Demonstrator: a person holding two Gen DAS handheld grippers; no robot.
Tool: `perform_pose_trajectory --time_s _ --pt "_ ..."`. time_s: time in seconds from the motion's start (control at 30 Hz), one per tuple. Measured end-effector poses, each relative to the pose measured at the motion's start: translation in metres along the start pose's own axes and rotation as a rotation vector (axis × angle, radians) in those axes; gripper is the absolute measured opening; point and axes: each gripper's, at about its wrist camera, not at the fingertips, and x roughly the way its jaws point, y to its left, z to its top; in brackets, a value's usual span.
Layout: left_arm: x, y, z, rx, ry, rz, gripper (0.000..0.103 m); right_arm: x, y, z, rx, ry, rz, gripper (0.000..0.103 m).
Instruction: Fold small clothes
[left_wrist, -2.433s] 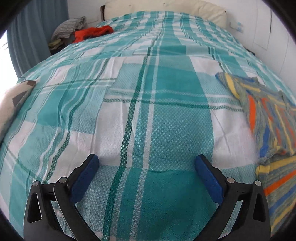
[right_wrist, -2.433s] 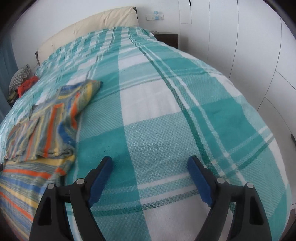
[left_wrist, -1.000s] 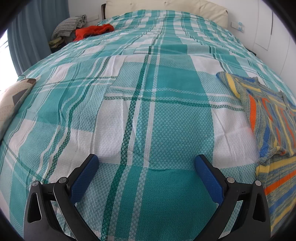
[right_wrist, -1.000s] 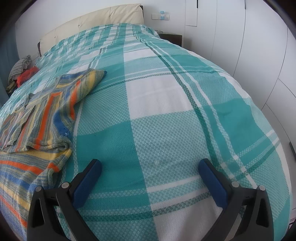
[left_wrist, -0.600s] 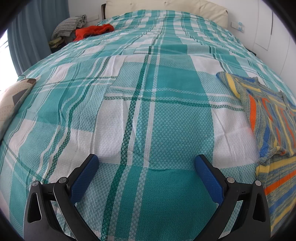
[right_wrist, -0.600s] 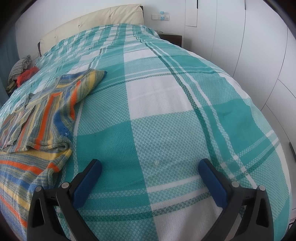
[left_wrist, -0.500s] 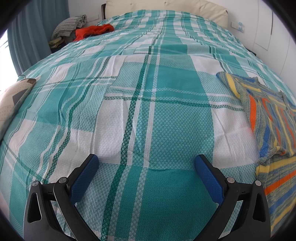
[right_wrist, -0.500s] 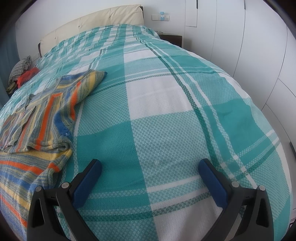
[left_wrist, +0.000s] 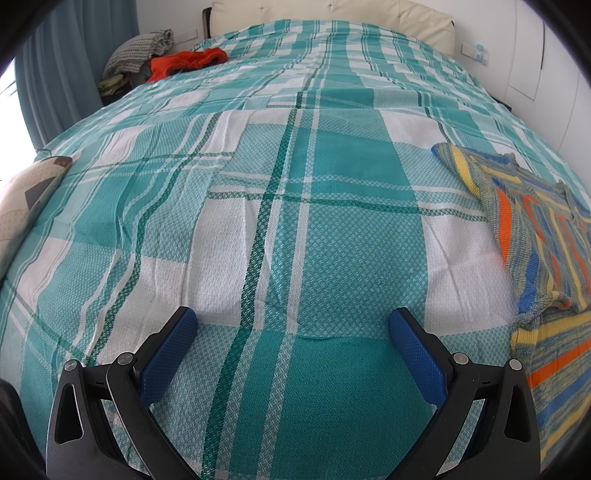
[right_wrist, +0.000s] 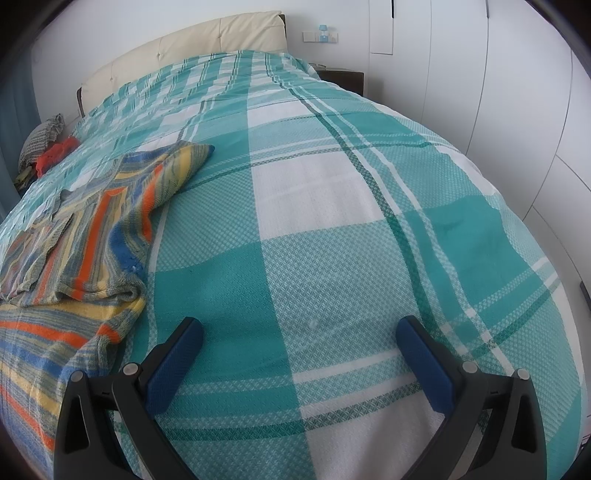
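Both grippers (left_wrist: 293, 319) (right_wrist: 299, 328) over bedspread (left_wrist: 295, 229), fingers (left_wrist: 168, 350) wide.

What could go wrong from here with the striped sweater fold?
The striped sweater lies off to one side of both open grippers, partly cut off by the frame, so a grab may be blind. Its bunched fold could make jaws pinch several layers, or catch the bedspread underneath.

A teal and white plaid bedspread (left_wrist: 295, 229) covers the bed. A cream padded headboard (right_wrist: 184, 55) stands at its far end against the white wall. A red garment (left_wrist: 184, 61) lies at the bed's far left corner, beside a grey checked pillow (left_wrist: 140, 48). Blue curtains (left_wrist: 48, 74) hang on the left. White wardrobe doors (right_wrist: 498, 74) line the right side, a dark nightstand (right_wrist: 345, 79) near them.
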Motion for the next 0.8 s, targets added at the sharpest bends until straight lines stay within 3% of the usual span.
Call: perform_pose_trajectory --time_s 0.8 --pt "-0.0002 0.0001 -0.0001 0.000 0.000 0.000 0.103 0.0007 0.0013 0.0001 -0.004 0.001 -0.007 0.103"
